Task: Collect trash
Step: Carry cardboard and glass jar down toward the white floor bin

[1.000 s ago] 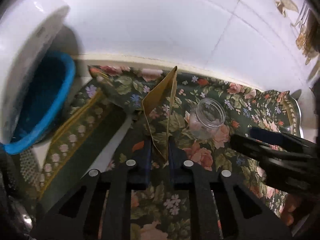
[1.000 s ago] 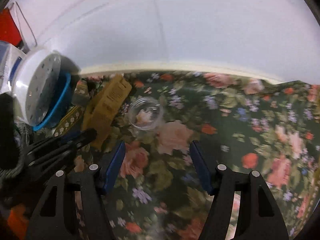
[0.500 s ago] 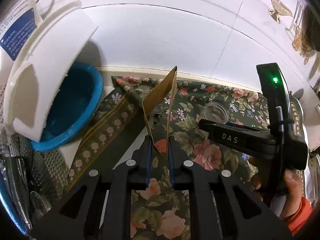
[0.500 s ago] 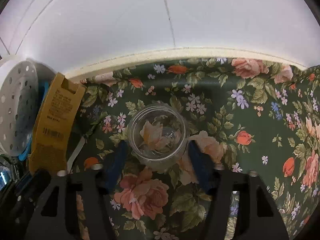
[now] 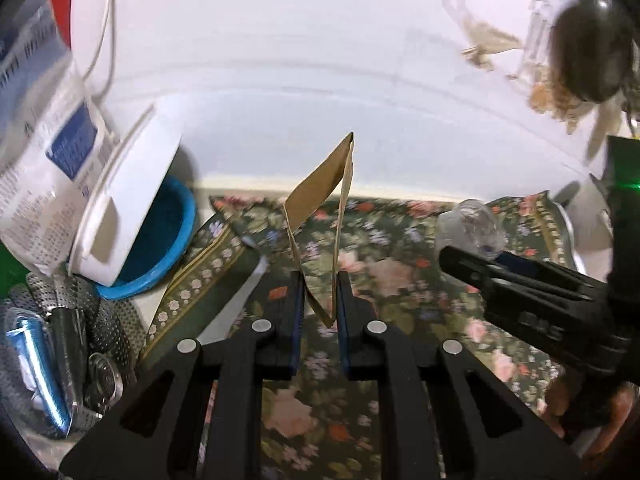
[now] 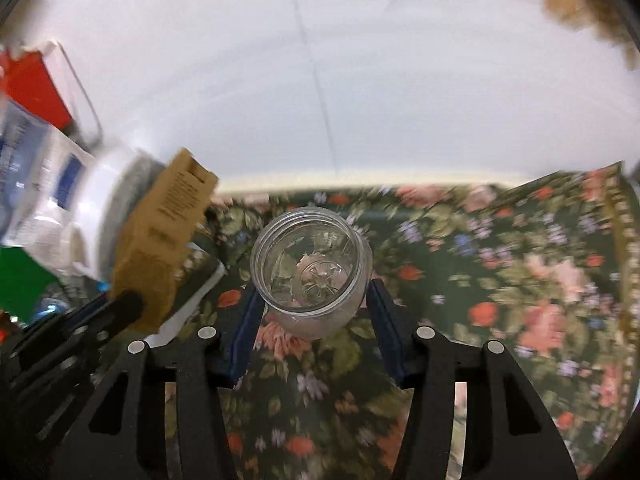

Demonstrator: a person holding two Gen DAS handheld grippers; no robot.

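Cardboard first, on your left wrist view: your left gripper point(image 5: 318, 300) has its jaws pressed onto the flattened brown carton point(image 5: 324, 216), which stands up between the pads, clear of the floral cloth point(image 5: 384, 272) on the bench. Off to the left sit a blue basin point(image 5: 168, 240) and a white tub point(image 5: 128, 200) leaning over it; the right tool comes in from the right with the clear jar at its tip. Over to your right wrist view: your right gripper point(image 6: 312, 320) has the clear jar point(image 6: 310, 272) pinched between its jaws, which have just been closing on it, mouth tilted toward the camera, apparently lifted off the cloth. So both pieces are in hand; dropping them into a bin is what's left, and no bin is clearly identifiable.
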